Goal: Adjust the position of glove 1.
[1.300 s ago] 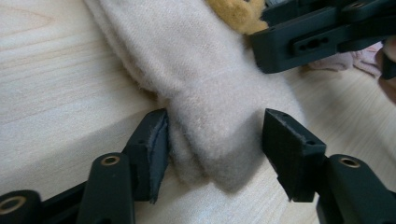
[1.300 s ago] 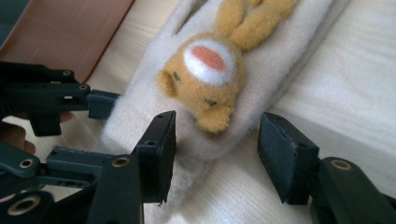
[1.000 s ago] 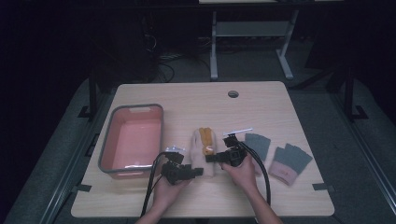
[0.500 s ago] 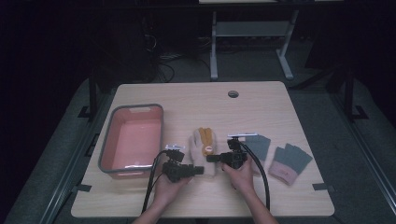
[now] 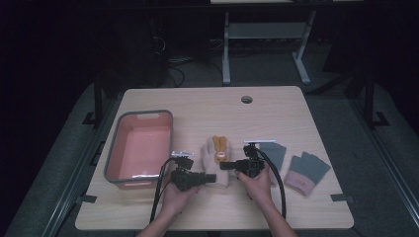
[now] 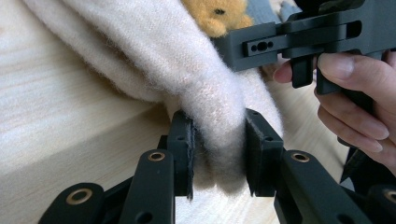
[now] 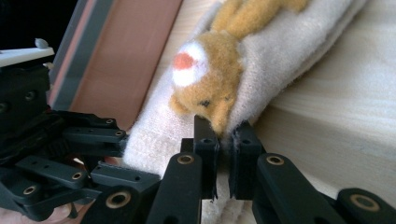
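Nearest the person's edge of the pale wooden surface [image 5: 207, 212], two hands come in from below, each holding a gripper. The left gripper [image 5: 210, 178] points to the right and pinches the near cuff end of a cream woolly glove [image 5: 213, 160]; in the left gripper view its jaws have just been closing and now press a thick fold of that cream knit [image 6: 219, 116] between the pads. The right gripper [image 5: 223, 166] points to the left and nips the same glove a little farther along, by the orange bear face sewn on it [image 7: 205, 88]; in the right gripper view its jaws have just been closing too and stand almost pressed together, with a thin edge of the fabric caught between them. The glove lies flat at the middle of the surface, fingers pointing away from the person.

To the right of the right hand lies a dark grey glove [image 5: 273, 153], and farther right a grey glove with a pink cuff [image 5: 306, 171], apart from the first.

To the left stands a grey-rimmed pink bin [image 5: 114, 148]. Its pink floor is bare, and nothing lies in it.

Farther off, near the far edge of the surface, is a round cable hole [image 5: 246, 99].
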Demonstrator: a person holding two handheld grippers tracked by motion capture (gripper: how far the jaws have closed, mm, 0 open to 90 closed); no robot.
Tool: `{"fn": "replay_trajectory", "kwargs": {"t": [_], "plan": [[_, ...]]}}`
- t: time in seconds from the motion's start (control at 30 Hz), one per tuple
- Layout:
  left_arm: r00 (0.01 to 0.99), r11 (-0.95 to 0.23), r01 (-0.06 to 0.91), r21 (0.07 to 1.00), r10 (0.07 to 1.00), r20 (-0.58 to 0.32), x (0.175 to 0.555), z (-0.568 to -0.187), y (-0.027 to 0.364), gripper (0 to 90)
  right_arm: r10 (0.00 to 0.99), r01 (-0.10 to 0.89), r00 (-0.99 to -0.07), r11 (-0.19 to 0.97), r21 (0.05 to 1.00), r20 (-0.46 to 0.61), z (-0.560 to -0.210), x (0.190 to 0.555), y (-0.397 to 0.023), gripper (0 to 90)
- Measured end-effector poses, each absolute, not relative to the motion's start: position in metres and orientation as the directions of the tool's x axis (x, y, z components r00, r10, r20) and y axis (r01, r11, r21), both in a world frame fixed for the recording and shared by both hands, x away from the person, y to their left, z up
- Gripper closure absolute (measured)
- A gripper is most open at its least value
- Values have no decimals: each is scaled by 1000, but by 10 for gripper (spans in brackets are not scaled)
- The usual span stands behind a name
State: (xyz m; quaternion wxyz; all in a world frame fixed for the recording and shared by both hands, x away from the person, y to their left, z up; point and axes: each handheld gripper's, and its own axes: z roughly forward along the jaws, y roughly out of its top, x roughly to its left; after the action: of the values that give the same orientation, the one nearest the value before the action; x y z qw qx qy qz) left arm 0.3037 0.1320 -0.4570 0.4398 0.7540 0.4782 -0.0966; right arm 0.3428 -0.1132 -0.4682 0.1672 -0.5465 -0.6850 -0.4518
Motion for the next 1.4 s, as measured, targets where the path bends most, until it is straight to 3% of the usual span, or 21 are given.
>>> {"fn": "replay_trajectory", "kwargs": {"t": [1.4], "plan": [[605,-132,739,661,562,-564,315,-388,161,671,534,852,-432,-23,523,727,-391,349,-102,841]]}}
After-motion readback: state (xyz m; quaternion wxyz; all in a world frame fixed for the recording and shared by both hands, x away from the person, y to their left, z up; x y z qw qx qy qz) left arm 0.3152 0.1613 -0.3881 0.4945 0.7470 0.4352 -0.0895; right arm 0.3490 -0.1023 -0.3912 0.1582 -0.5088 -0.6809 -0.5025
